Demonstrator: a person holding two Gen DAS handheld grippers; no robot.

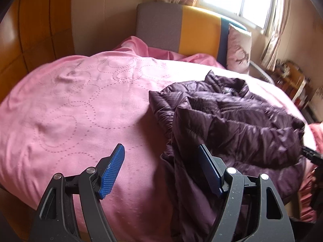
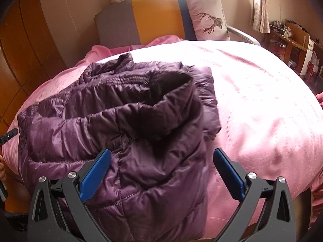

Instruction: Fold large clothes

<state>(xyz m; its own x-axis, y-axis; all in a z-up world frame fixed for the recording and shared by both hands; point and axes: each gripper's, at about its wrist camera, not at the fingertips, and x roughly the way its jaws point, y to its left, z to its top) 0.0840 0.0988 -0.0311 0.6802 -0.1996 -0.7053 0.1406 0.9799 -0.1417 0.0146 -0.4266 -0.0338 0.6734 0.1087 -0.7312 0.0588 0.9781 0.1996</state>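
Bed: a pink quilted bedspread (image 1: 80, 109) covers it, up to a headboard (image 2: 153, 14) in grey, orange and blue.
Jacket: a purple puffer jacket (image 2: 113, 121) lies bunched and partly folded on the bedspread, near the front edge.
Pillow: a deer-print pillow (image 2: 208, 18) leans upright against the headboard.
Right gripper (image 2: 161, 173): jaws spread wide, the jacket's lower part lying between them, pads not pressing it.
Left gripper (image 1: 161, 171): jaws apart over the bedspread, just beside the jacket's edge, holding nothing.
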